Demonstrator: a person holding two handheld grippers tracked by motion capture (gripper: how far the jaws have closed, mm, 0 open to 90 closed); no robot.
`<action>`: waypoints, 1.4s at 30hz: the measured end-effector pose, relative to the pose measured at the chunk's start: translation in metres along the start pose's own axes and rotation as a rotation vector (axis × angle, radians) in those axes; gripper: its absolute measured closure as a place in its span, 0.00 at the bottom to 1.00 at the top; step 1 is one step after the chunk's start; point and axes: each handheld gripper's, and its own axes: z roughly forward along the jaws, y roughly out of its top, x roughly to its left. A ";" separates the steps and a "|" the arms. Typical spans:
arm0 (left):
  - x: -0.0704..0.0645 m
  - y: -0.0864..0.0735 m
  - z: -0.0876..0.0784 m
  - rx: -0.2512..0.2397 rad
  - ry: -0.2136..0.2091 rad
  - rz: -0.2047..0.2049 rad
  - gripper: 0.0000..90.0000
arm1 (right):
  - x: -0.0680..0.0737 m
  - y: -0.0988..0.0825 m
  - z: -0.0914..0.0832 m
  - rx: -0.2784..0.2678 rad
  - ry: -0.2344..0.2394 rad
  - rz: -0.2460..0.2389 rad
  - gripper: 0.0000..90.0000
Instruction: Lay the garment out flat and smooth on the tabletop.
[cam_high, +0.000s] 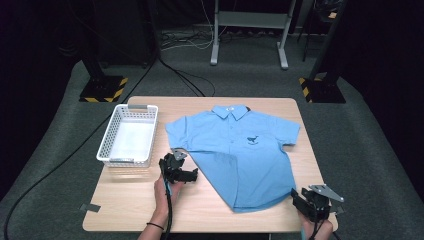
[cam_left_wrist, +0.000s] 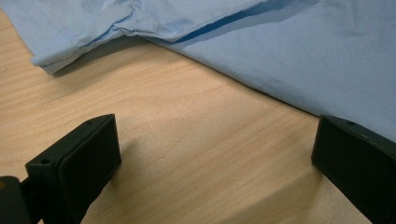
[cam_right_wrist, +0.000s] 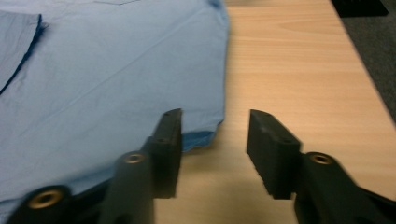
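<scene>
**On the desk: a blue shirt, an empty basket, two grippers with jaws apart**

On the pale wooden desk (cam_high: 130, 200) a light blue short-sleeved shirt (cam_high: 240, 160) lies flat, front up, collar toward the far edge and hem toward the person. A small dark emblem (cam_high: 253, 140) sits on its chest. Its left side panel is folded in along a slanted line, so the garment narrows toward the hem.

Left of the shirt stands a white plastic lattice basket (cam_high: 112, 135), rectangular, with grey handles at its short ends. Nothing lies inside it; its bare white floor shows. It stands just beside the shirt's sleeve, not touching it as far as the high view tells.

The left gripper (cam_high: 186, 176) rests low over the desk just beside the folded left edge of the shirt. Its jaws stand wide apart with bare wood between them; the shirt's edge runs just beyond the far jaw.

The right gripper (cam_high: 298, 200) is at the shirt's near right hem corner. Its jaws are released, parted with nothing clamped: one hangs over the cloth by the corner, the other over bare wood.
</scene>
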 end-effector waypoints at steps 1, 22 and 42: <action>0.000 0.000 0.000 0.000 0.000 0.000 0.01 | -0.003 0.000 -0.004 -0.003 0.002 0.010 0.57; 0.000 0.000 0.000 -0.001 0.001 -0.003 0.01 | -0.021 0.010 0.045 0.092 -0.120 -0.015 0.09; 0.000 0.000 -0.003 -0.043 -0.015 -0.023 0.01 | -0.028 0.012 0.052 0.099 -0.090 -0.040 0.00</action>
